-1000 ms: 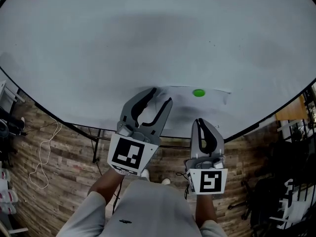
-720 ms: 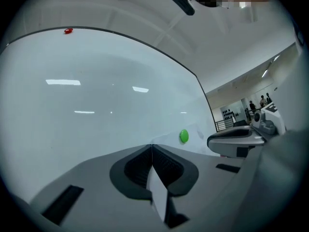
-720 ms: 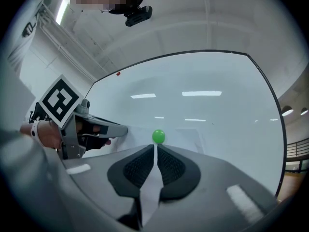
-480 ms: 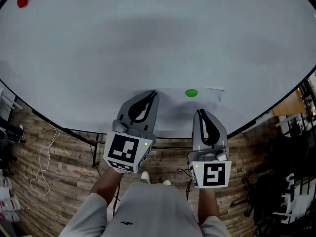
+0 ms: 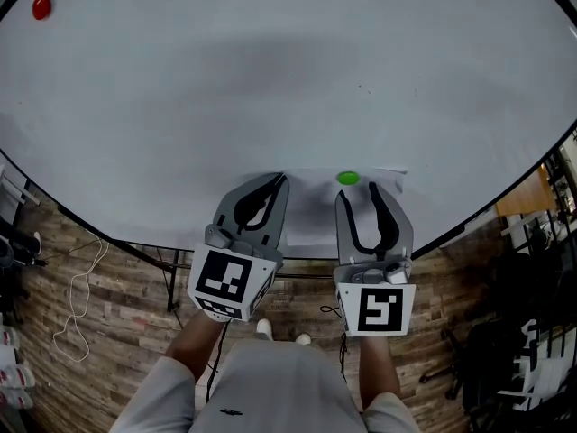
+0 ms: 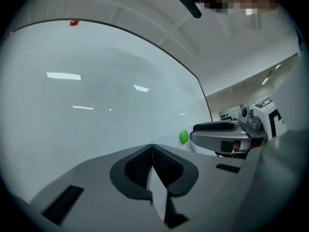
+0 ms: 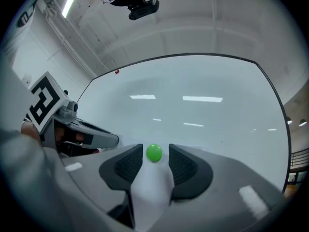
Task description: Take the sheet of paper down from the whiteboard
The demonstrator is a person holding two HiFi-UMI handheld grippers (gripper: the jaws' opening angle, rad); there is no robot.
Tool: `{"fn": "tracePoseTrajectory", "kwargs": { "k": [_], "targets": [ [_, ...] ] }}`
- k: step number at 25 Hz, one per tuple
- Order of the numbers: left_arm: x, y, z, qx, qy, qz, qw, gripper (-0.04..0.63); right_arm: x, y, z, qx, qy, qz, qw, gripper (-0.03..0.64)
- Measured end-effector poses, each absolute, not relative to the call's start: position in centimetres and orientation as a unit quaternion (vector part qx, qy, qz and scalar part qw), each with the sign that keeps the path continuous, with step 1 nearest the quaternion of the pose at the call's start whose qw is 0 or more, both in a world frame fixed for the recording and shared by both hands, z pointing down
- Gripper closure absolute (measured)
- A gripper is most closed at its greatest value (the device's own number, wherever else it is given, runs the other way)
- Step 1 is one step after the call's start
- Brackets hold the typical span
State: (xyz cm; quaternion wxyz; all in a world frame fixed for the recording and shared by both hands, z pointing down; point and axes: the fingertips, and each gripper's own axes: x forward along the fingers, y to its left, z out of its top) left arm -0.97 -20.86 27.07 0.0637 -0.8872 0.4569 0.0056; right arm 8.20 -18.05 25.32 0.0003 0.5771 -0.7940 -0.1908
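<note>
A white sheet of paper (image 5: 317,207) hangs low on the whiteboard (image 5: 270,88), pinned by a green magnet (image 5: 347,178). My left gripper (image 5: 281,180) is shut on the paper's left edge; in the left gripper view the sheet (image 6: 159,193) runs edge-on between the closed jaws (image 6: 152,146). My right gripper (image 5: 358,190) points slightly upward with its jaws opening, one finger on each side of the green magnet (image 7: 154,153). The pads do not press on it, and the paper (image 7: 152,187) lies below and between them.
A red magnet (image 5: 41,7) sits at the board's far upper left. Below the board are its stand legs (image 5: 173,273), a brick-pattern floor (image 5: 108,332) with a loose white cable (image 5: 79,287), and dark chairs (image 5: 532,332) at the right.
The left gripper, open a second ago, has closed on the paper's left edge. The right gripper has risen toward the green magnet and its jaws have spread open around it.
</note>
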Motion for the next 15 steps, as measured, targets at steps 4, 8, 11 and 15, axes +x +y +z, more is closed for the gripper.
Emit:
{"fn": "tracePoseTrajectory", "kwargs": {
  "k": [4, 8, 11, 15],
  "targets": [
    [-1.0, -21.2, 27.1, -0.890, 0.452, 0.003, 0.062, 0.589, 7.4, -19.2, 25.8, 0.585, -0.789, -0.189, 0.021, 0.451],
    [-1.1, -21.2, 27.0, -0.894, 0.444, 0.006, 0.061, 0.589, 7.4, -20.0, 26.2, 0.603, -0.774, -0.187, 0.046, 0.454],
    [-1.2, -21.1, 27.0, -0.895, 0.442, 0.010, 0.061, 0.589, 7.4, -20.4, 26.2, 0.622, -0.756, -0.195, 0.062, 0.456],
    [-1.1, -21.1, 26.9, -0.897, 0.437, 0.011, 0.060, 0.589, 7.6, -20.6, 26.3, 0.651, -0.727, -0.204, 0.077, 0.477]
  ]
}}
